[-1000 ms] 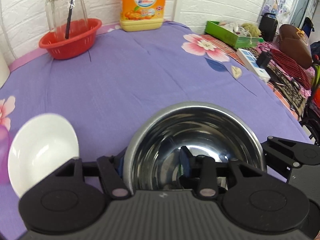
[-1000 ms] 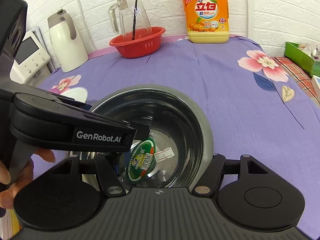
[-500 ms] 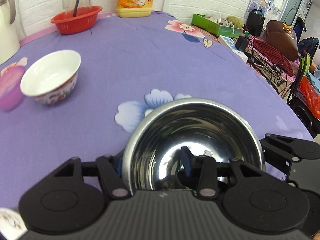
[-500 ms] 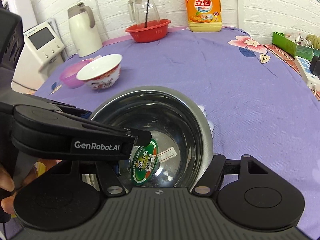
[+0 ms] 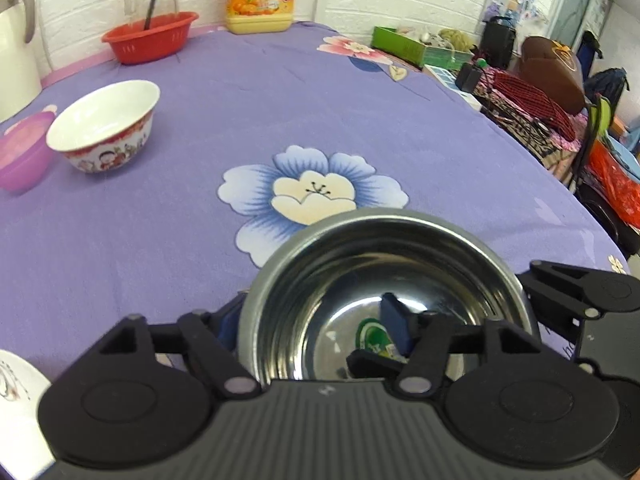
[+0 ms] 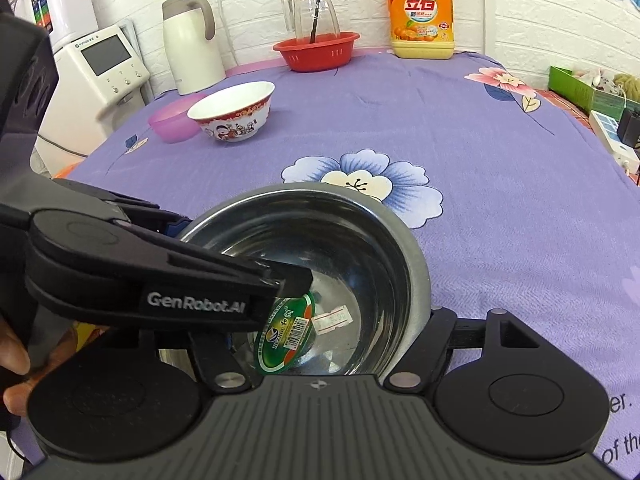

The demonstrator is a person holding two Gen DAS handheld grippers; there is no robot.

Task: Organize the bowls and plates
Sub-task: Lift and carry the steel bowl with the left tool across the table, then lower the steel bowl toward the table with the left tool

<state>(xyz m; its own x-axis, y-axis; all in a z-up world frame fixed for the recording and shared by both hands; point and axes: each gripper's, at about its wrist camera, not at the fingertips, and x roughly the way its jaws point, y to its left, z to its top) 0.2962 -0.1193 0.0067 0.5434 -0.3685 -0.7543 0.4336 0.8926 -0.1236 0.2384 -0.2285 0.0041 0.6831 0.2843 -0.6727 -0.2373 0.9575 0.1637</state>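
Both grippers, left (image 5: pixel 312 320) and right (image 6: pixel 332 328), pinch opposite rims of the steel bowl (image 6: pixel 340 248) near the worktop (image 5: pixel 280 100) edge, well apart from the ceramic bowl (image 6: pixel 234 110).

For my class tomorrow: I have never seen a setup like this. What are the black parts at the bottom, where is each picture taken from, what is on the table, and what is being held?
No robot arm is here. A person holds a black two-finger gripper in each hand, and each gripper carries a wide-angle camera that looks along its fingers. One picture comes from the left gripper, the other from the right gripper.

Both grippers are shut on the rim of one shiny steel bowl, from opposite sides. A green label is stuck inside it.

The purple flowered tablecloth also bears a white ceramic bowl with red cartoon trim, touching a translucent purple plastic bowl. Farther back stand a red plastic basket with a glass jug in it, a yellow detergent bottle and a white thermos jug.
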